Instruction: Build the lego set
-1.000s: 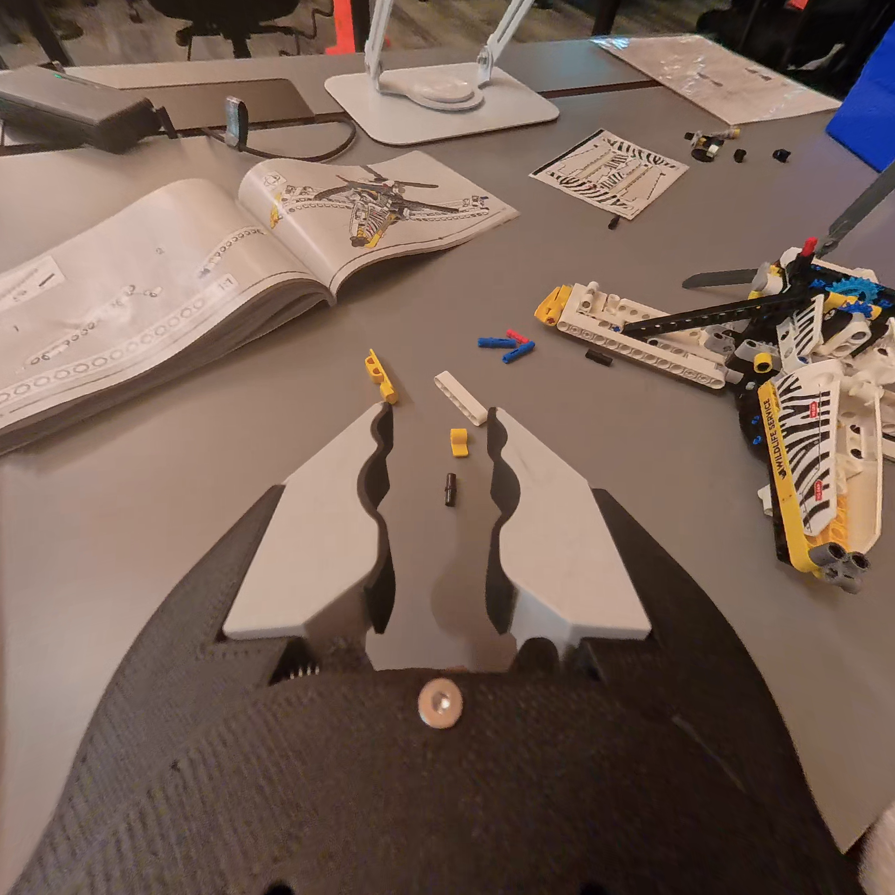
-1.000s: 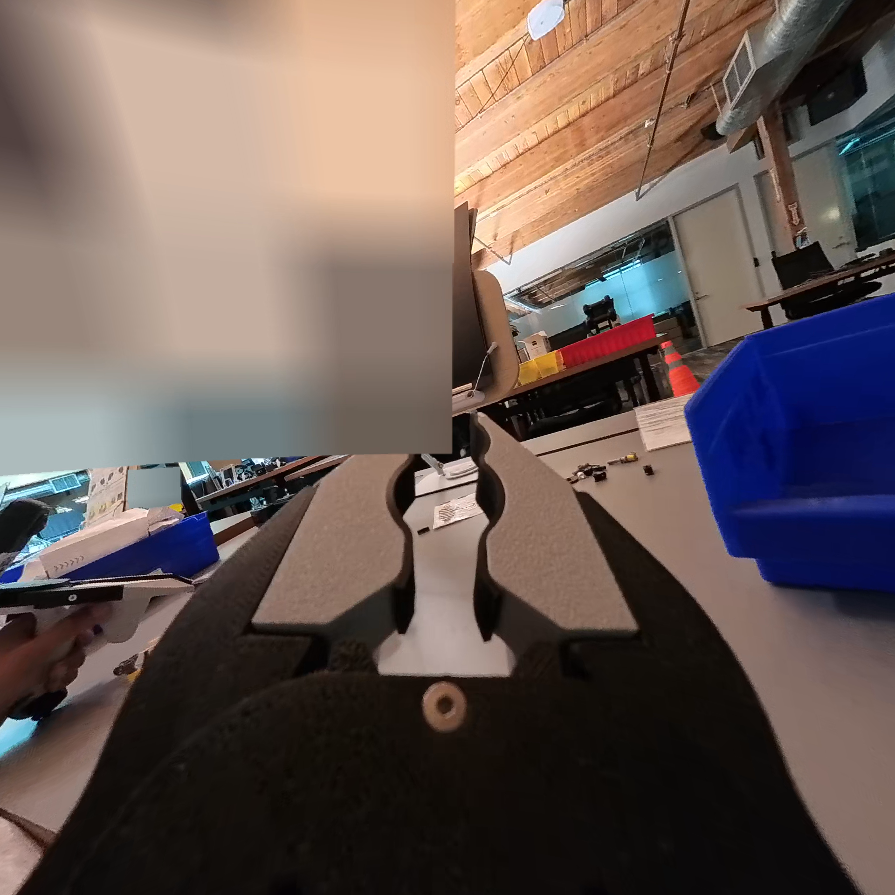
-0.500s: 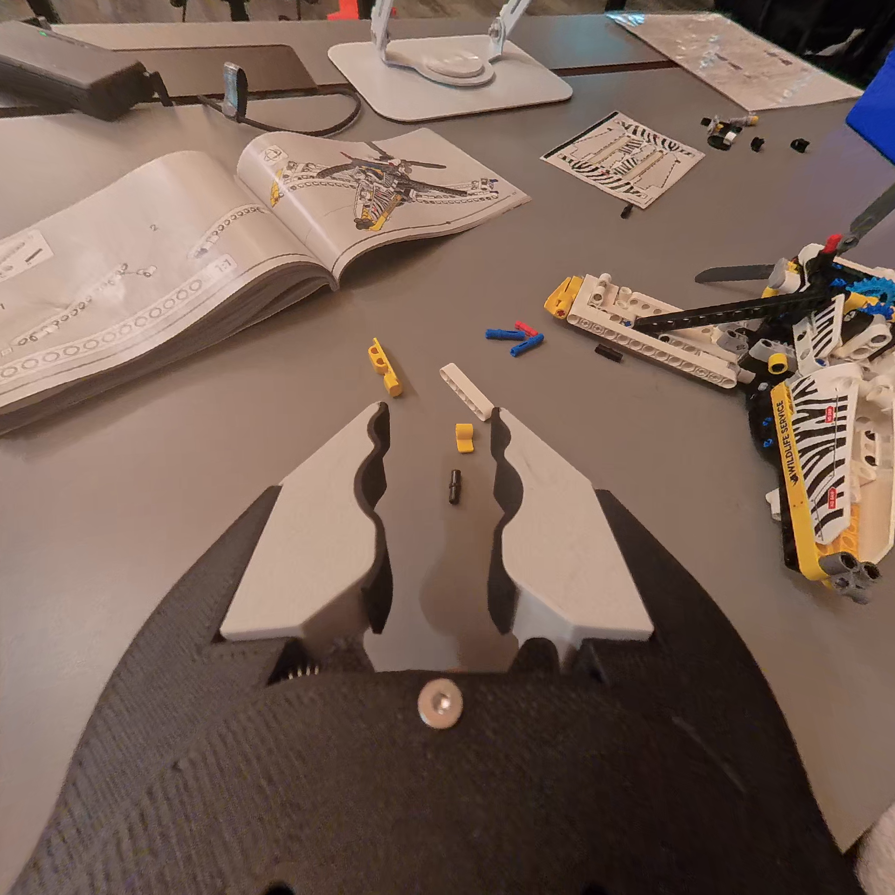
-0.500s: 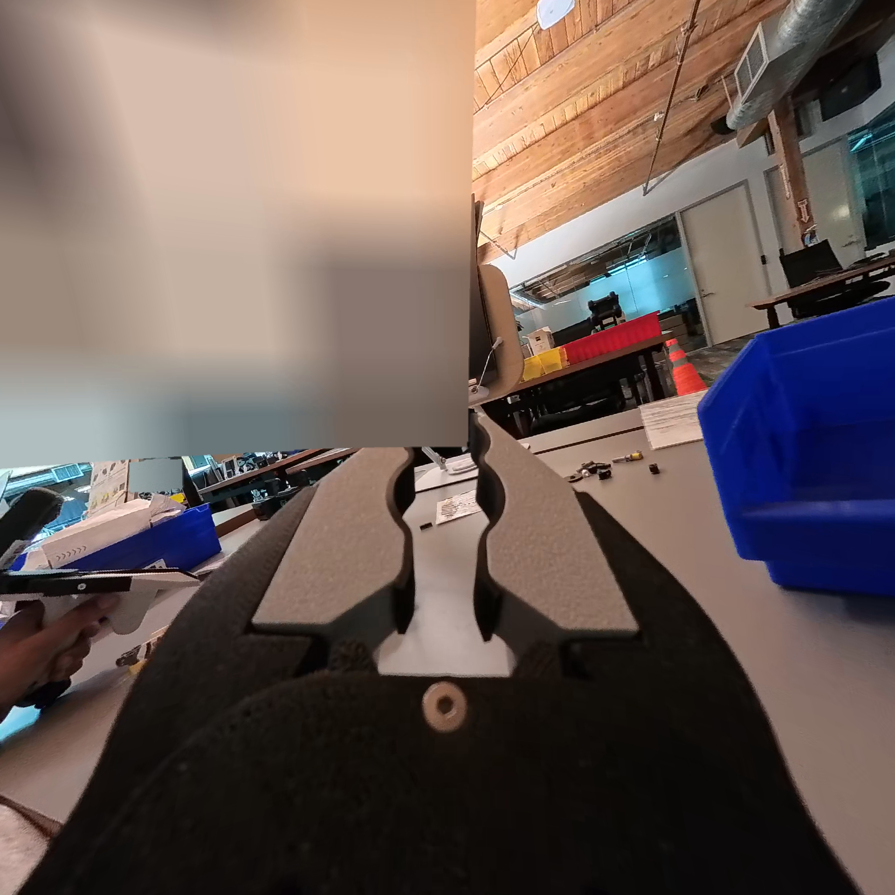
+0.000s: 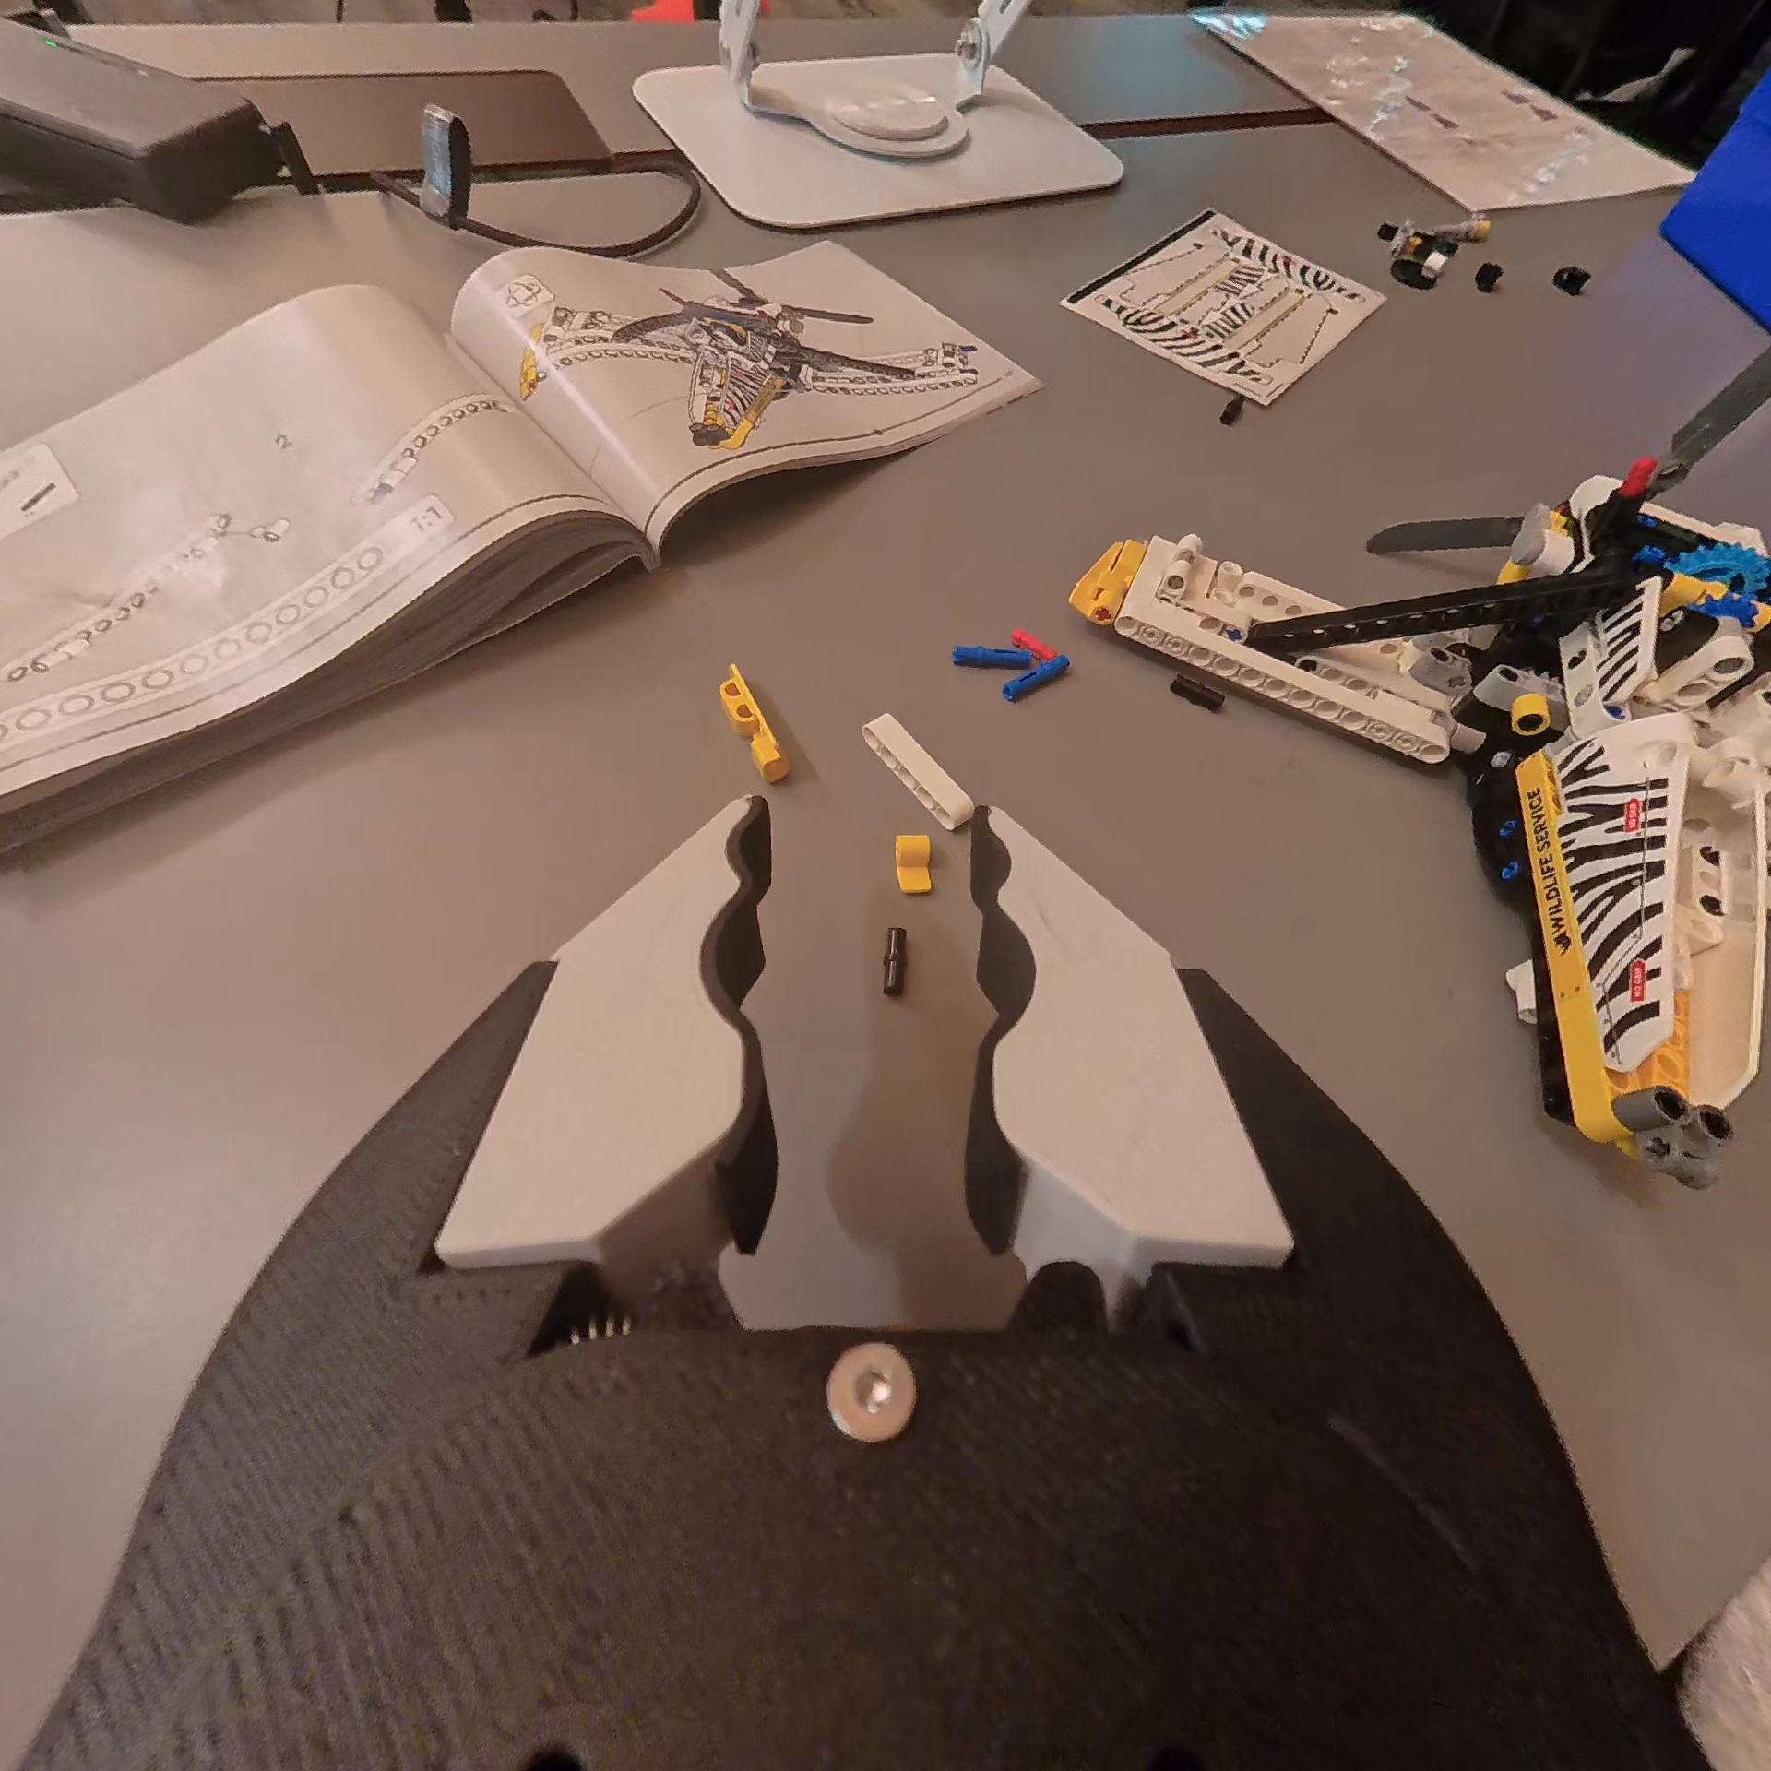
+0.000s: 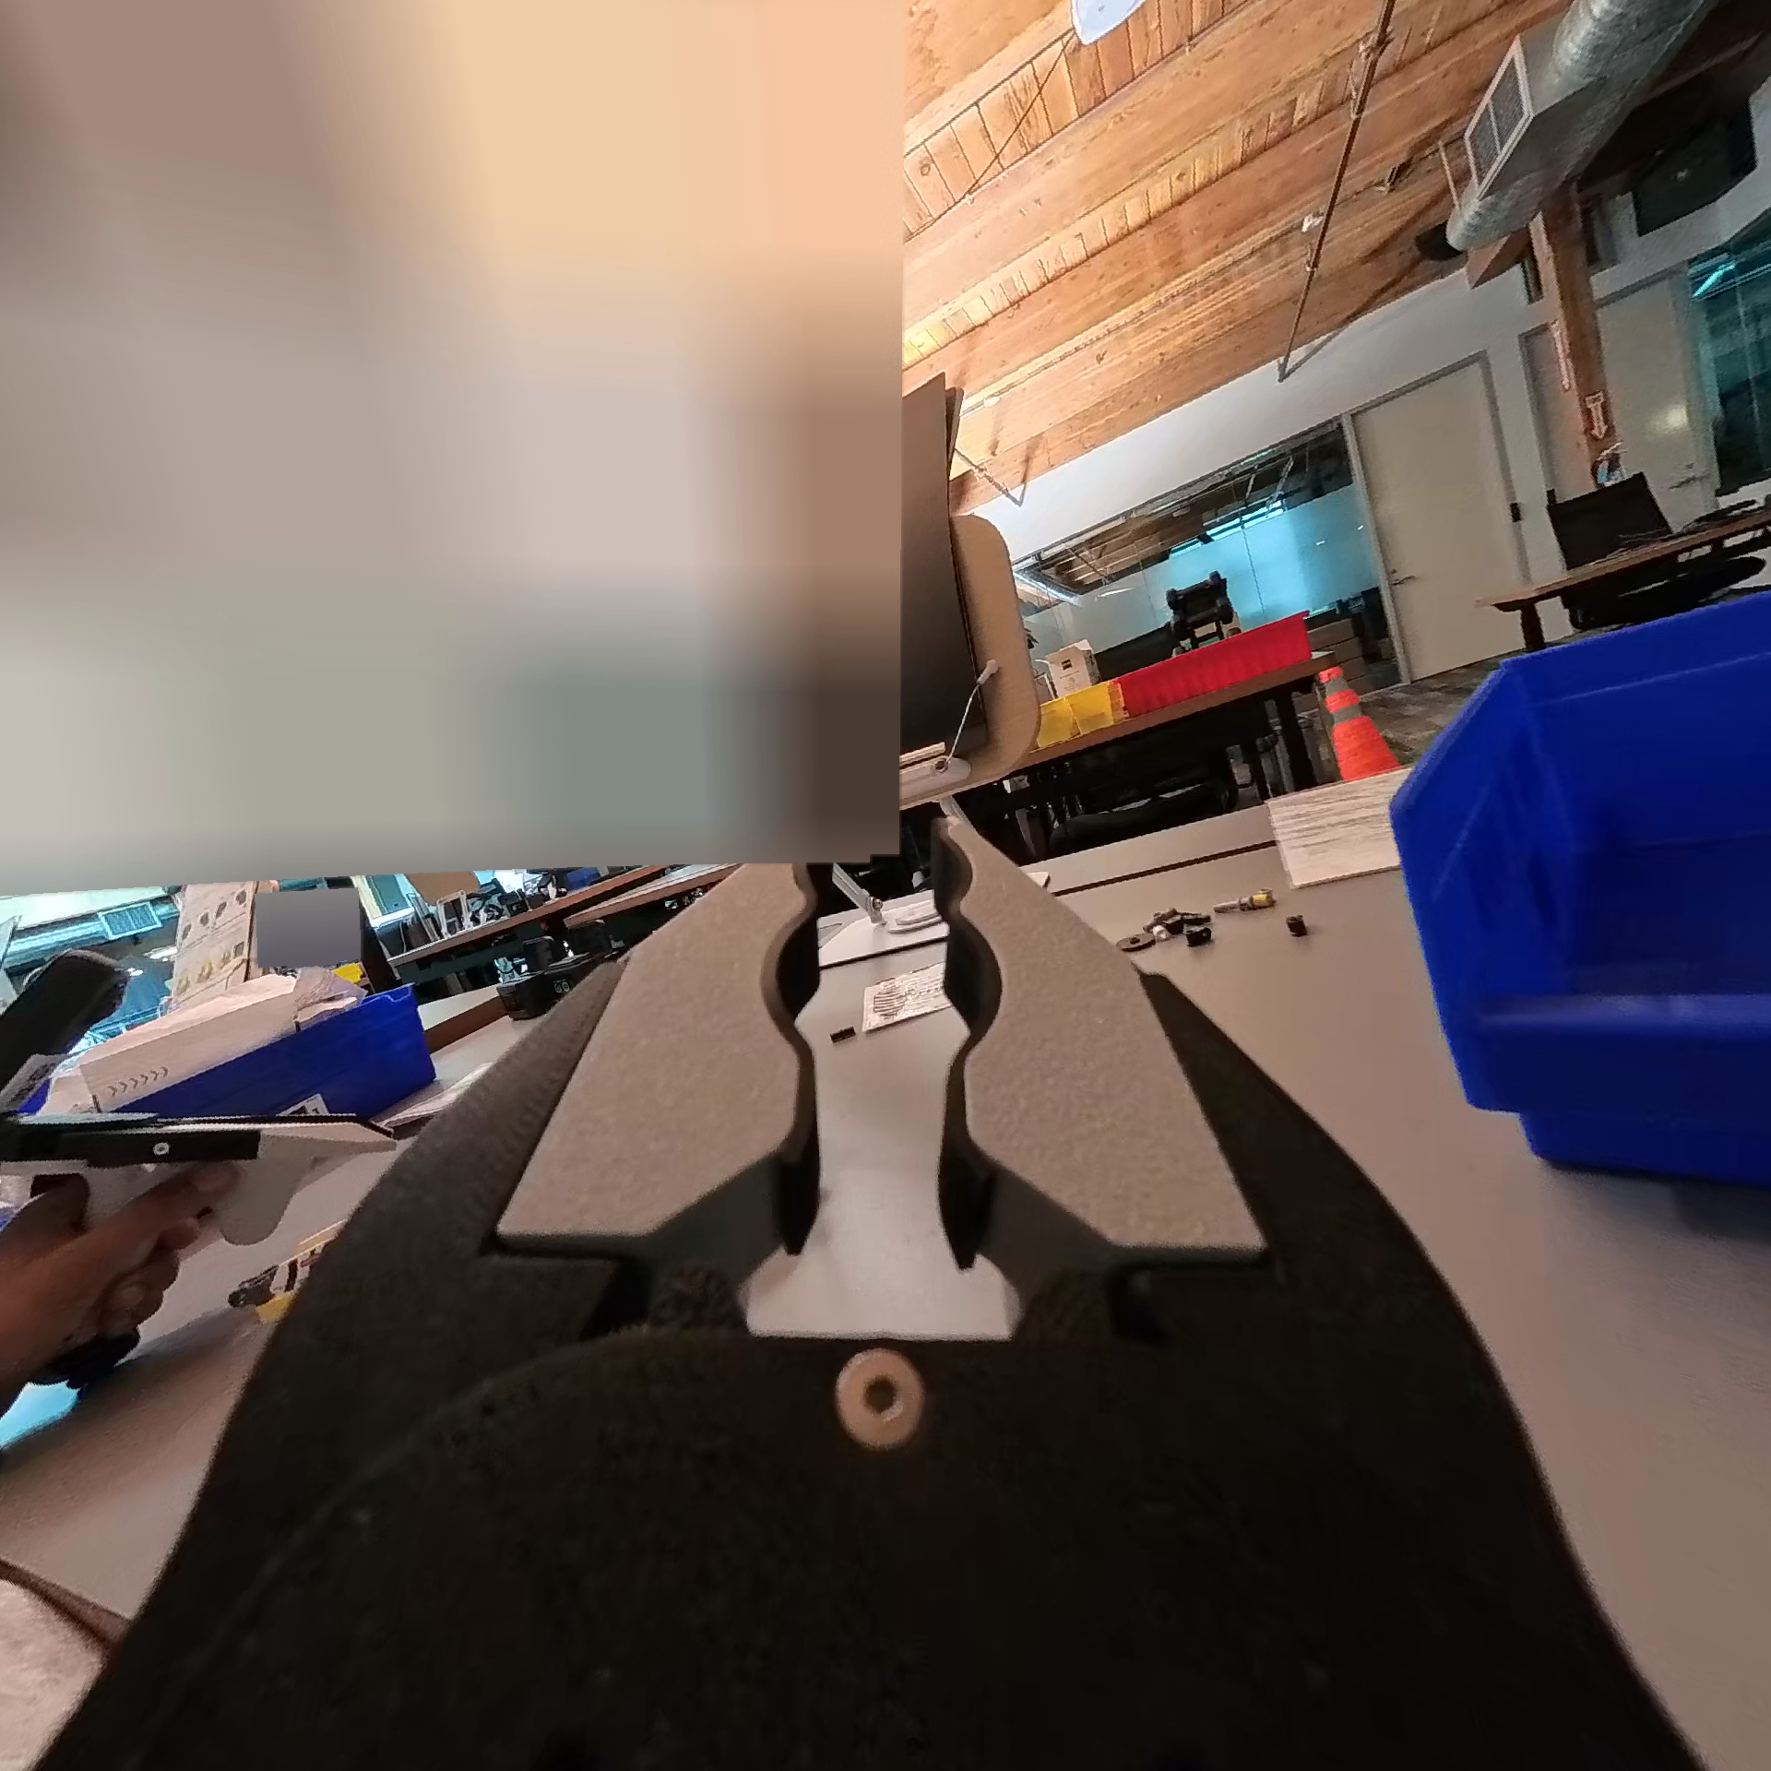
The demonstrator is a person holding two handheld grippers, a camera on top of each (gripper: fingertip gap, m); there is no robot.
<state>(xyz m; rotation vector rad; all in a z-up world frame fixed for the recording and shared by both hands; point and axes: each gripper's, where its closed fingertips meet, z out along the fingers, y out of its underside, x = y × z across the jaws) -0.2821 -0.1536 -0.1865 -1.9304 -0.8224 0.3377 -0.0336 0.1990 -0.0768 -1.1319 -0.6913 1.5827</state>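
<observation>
My left gripper [image 5: 867,815] is open and empty above the grey table [image 5: 287,1006]. A black pin [image 5: 893,959] and a small yellow piece [image 5: 912,862] lie between its fingers. A white beam [image 5: 917,783] and a yellow beam [image 5: 753,724] lie just beyond the tips. Blue and red pins [image 5: 1014,663] lie farther off. The part-built zebra-striped helicopter model [image 5: 1591,767] lies at the right. My right gripper [image 6: 877,867] is open and empty, held low and pointing across the table. The left gripper also shows in the right wrist view [image 6: 192,1155], held by a hand.
An open instruction booklet [image 5: 335,498] lies at the left, a sticker sheet [image 5: 1222,307] at the back right, a lamp base [image 5: 872,125] behind. A blue bin [image 6: 1610,901] stands at the right. Small black parts [image 6: 1184,928] lie beyond it.
My left gripper has tilted slightly and crept forward, so the loose pieces sit a little lower in view. The right gripper has hardly moved. Both stay open.
</observation>
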